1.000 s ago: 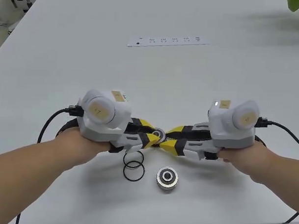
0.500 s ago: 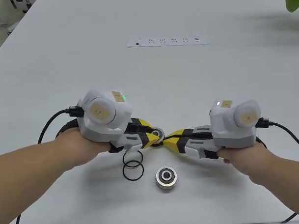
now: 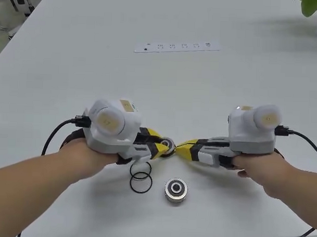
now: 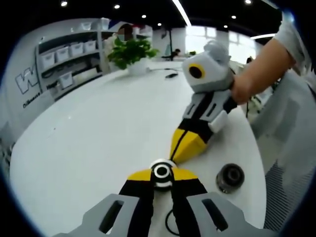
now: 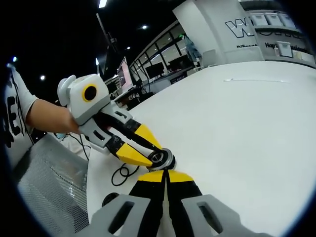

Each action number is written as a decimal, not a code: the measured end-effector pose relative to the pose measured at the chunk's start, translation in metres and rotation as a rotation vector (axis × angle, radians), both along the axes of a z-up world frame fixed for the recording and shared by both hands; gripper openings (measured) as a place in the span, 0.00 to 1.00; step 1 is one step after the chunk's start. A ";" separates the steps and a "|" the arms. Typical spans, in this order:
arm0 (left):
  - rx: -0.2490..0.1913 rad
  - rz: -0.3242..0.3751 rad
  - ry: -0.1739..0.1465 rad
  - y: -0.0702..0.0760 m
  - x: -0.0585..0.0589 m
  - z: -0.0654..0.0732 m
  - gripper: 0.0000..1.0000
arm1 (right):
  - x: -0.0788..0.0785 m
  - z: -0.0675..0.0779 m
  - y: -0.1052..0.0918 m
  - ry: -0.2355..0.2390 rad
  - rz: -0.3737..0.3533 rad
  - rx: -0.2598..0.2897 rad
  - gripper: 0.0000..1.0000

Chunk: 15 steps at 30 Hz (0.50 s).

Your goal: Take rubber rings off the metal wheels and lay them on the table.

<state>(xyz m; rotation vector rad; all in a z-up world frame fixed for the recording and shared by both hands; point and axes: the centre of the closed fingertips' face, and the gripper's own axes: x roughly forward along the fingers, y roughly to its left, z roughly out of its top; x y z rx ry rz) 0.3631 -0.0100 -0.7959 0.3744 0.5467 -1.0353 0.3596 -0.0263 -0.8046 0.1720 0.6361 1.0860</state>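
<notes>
**Head view, with details from the left gripper view.** The left gripper had its jaws closed on a small metal wheel, held over the table. The right gripper met the wheel's rim with its tips. Its jaws were drawn together, and whether they pinched a ring could not be made out. Two rubber rings lay overlapping on the table just in front of the left gripper, and a second wheel lay near them.

The rings were judged light, thin and stretchy, best nipped at an exposed edge and peeled over the rim. The wheel was judged hard and smooth, likely to slip or turn unless clamped firmly.

The only legible writing was a large "W" opening a wall sign in the left gripper view. Markings on the power strip were too small to read.
</notes>
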 end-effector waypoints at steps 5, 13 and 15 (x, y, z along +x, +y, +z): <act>0.001 0.005 0.000 0.000 -0.001 0.000 0.12 | 0.002 0.005 0.001 0.040 -0.040 0.042 0.00; 0.000 0.044 -0.008 -0.001 -0.002 0.000 0.12 | 0.000 0.009 0.003 0.067 -0.079 0.067 0.00; 0.003 0.049 -0.010 -0.001 -0.001 -0.001 0.12 | -0.001 0.010 0.005 0.056 -0.073 0.055 0.00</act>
